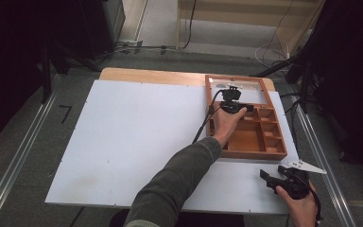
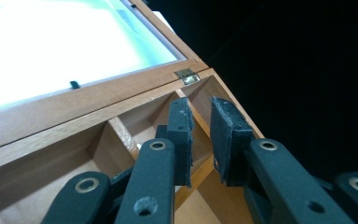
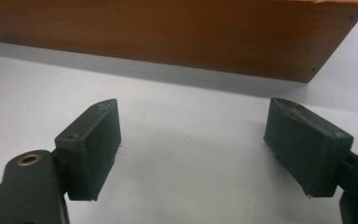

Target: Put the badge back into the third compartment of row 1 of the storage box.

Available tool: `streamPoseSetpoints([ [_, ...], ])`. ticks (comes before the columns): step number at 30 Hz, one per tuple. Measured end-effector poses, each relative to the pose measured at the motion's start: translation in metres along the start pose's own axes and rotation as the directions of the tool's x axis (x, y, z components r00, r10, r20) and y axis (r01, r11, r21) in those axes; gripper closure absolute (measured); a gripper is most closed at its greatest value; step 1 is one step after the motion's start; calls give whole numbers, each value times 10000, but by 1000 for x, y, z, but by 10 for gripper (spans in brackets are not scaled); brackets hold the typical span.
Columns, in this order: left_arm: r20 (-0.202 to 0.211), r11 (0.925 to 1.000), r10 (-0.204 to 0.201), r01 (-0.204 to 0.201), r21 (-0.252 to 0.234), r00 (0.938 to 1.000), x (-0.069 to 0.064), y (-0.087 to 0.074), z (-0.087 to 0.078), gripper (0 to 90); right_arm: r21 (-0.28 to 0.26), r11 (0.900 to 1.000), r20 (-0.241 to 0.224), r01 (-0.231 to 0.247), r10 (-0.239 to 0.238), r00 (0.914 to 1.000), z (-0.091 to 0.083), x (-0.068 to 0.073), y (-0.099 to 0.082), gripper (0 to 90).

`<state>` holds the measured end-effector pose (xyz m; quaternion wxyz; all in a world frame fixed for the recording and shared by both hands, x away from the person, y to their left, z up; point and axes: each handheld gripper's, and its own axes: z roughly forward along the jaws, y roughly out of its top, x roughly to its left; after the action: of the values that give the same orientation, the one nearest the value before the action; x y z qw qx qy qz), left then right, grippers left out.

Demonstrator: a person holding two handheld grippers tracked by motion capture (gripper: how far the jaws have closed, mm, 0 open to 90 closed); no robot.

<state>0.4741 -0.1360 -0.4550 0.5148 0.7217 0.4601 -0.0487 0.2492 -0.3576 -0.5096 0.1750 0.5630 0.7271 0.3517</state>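
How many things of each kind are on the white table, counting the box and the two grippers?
Wooden box with open glazed lid: 1
Grippers: 2, the left gripper over the box, the right gripper on the table
Total: 3

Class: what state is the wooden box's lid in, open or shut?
Open: the glass-paned lid lies folded back behind the wooden box, and its bare compartments show.
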Motion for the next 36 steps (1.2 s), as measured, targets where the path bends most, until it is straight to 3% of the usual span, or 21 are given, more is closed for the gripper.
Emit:
streamPoseSetpoints([
  [12, -157, 9996, -171, 167, -217, 9997, 10, -7, -26, 721, -5, 10000, 36, 99, -99, 9999, 0, 2, 1, 169],
  [19, 17, 9988, -270, 270, -397, 9996, 15, -14, -44, 656, 41, 9999, 98, 136, -136, 9999, 1, 3, 1, 169],
  [27, 149, 9970, -397, 406, -659, 9991, 23, -23, -71, 604, 55, 9999, 172, 161, -162, 9997, 1, 3, 1, 169],
  [36, -32, 9939, -559, 553, -956, 9984, 39, -39, -104, 588, 54, 9999, 223, 140, -141, 9997, 1, 3, 0, 169],
])
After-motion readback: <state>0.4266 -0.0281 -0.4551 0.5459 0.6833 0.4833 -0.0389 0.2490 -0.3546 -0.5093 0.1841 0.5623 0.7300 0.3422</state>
